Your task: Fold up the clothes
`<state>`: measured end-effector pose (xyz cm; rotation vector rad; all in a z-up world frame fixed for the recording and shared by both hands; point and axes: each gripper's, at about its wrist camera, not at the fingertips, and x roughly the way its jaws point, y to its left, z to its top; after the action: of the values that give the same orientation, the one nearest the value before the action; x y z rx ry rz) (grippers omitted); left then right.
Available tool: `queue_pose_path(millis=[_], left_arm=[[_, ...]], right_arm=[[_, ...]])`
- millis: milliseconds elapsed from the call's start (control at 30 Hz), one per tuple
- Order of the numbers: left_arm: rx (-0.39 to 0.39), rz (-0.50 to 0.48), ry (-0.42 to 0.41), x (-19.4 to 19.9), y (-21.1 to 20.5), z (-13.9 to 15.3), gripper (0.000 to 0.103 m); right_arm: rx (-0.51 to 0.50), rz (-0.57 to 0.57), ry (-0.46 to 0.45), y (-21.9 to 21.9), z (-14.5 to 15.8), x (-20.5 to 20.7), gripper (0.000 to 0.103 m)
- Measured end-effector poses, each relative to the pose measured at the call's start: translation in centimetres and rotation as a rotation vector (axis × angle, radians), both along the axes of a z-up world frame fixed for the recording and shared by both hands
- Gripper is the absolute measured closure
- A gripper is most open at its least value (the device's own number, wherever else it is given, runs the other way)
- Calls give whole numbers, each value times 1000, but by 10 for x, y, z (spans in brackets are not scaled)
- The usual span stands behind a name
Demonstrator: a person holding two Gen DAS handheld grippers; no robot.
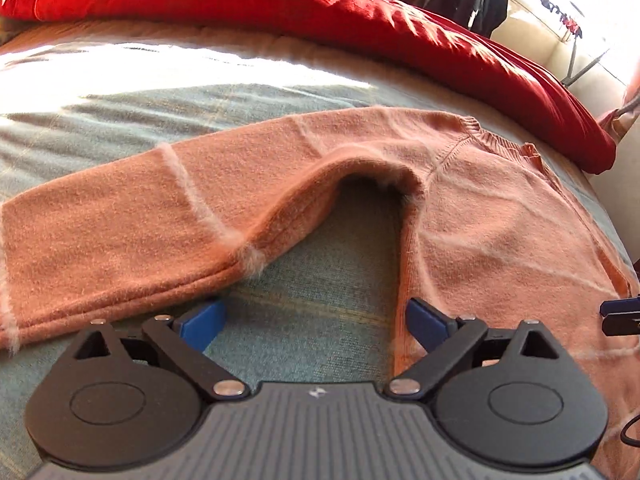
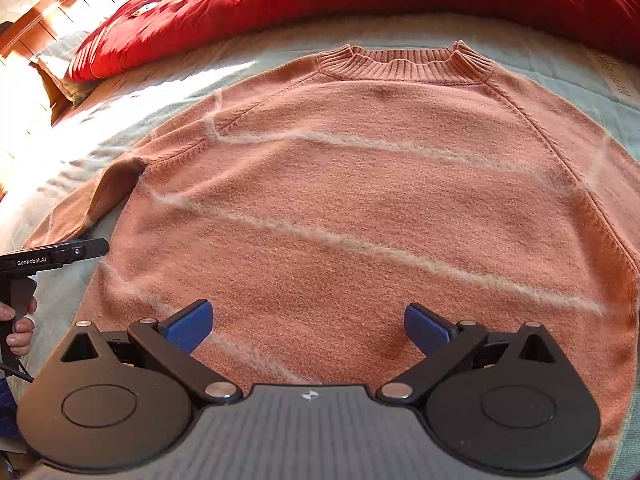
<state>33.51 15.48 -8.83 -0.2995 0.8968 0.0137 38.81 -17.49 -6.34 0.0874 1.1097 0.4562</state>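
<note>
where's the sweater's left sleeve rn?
In the left wrist view the sleeve lies flat on the blue-green blanket, stretching left from the sweater body, just ahead of the open left gripper.

The sweater [image 2: 360,208] is salmon-pink knit with thin pale fuzzy lines crossing it at a slant. It lies flat and spread open, front or back side up I cannot tell, directly ahead of the right gripper [image 2: 308,328], its ribbed collar [image 2: 404,65] at the far end. One sleeve [image 1: 120,236] stretches out ahead of the left gripper [image 1: 314,326], toward its left, unfolded.
</note>
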Motion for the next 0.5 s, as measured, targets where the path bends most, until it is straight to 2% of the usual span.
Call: queue_pose_path(millis=[167, 233, 400, 467, 500], left_arm=[[90, -31, -53, 19, -1, 0, 6], [120, -11, -55, 21, 9, 1, 7], [282, -22, -52, 25, 20, 0, 10], [274, 9, -29, 29, 18, -1, 10], [235, 34, -6, 32, 16, 3, 11]], right_arm=[[-7, 13, -3, 16, 2, 8, 0], [-17, 25, -9, 20, 3, 11, 0], [-39, 15, -18, 22, 4, 18, 0], [-31, -4, -11, 21, 3, 20, 0], [-27, -10, -9, 21, 3, 20, 0]])
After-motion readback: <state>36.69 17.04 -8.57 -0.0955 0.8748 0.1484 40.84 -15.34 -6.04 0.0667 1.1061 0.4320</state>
